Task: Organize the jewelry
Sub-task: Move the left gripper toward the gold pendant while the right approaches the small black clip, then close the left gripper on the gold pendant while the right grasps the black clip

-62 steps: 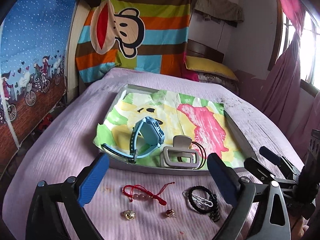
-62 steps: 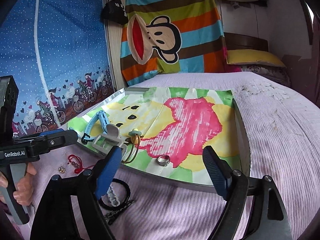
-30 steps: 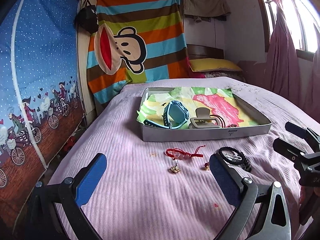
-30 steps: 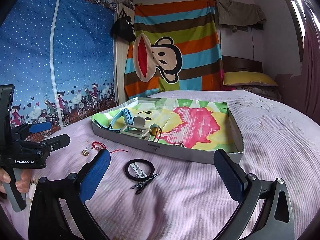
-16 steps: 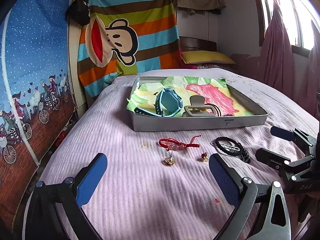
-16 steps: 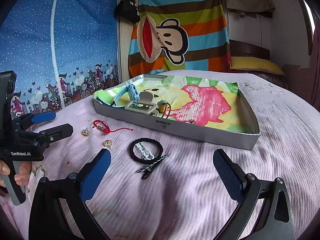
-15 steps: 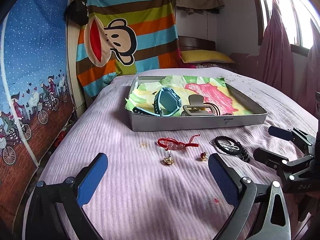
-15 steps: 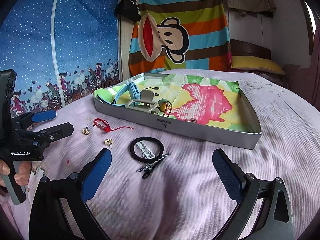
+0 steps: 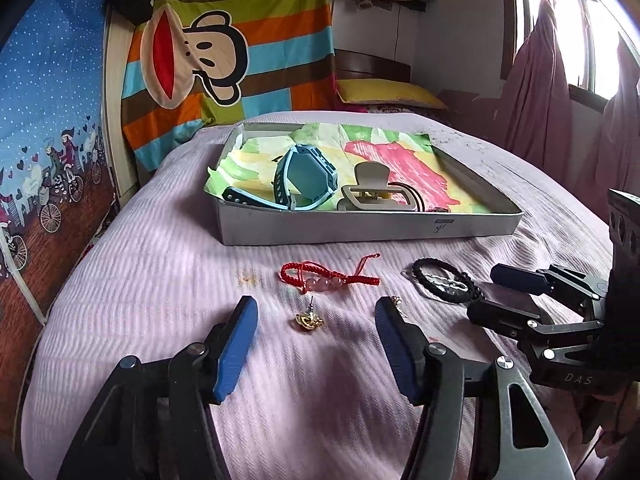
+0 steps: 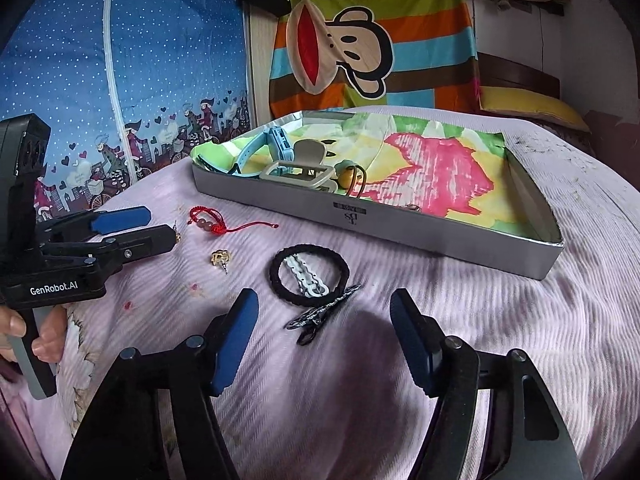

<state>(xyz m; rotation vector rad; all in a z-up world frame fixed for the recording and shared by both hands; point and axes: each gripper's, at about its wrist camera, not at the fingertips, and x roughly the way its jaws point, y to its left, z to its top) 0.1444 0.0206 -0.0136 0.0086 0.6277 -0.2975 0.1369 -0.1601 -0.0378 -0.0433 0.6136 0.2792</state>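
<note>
A: Left wrist view first. The left gripper (image 9: 312, 322) hangs low over the ribbed lilac bedspread (image 9: 152, 280), its jaws closing, blue pads about half apart. A small gold earring (image 9: 309, 320) lies on the cloth in the gap, and neither pad touches it.

B: And beyond it?

A: A red braided cord bracelet (image 9: 320, 278) with pale pink beads, loose tails trailing right. To the right a second gold earring (image 9: 397, 303) is half hidden behind the right-hand pad. Farther right sits a black woven hair tie (image 9: 444, 284) with a white clip inside its ring.

B: Right wrist view: the right gripper (image 10: 320, 312) is closing too, with nothing pressed between its pads. Just beyond its tips lies a dark patterned hair clip (image 10: 320, 312), thin and slanted, touching the hair tie's near edge.

A: The tray?

B: A shallow grey rectangular tray (image 10: 400, 224) with smooth walls lies farther off on the bed, lined with crinkled paper painted green, yellow and pink. At its left end are a light blue plastic watch (image 9: 304, 176) standing on its strap, a beige claw clip (image 9: 368, 192) and a thin dark elastic with a yellow bead (image 10: 347, 176).

A: Something small and metallic sits by the tray's near wall; the wall cuts it off, and I can't tell what it is.

B: A hand (image 10: 24, 336) grips the left handle, cut off at the picture's edge.
</note>
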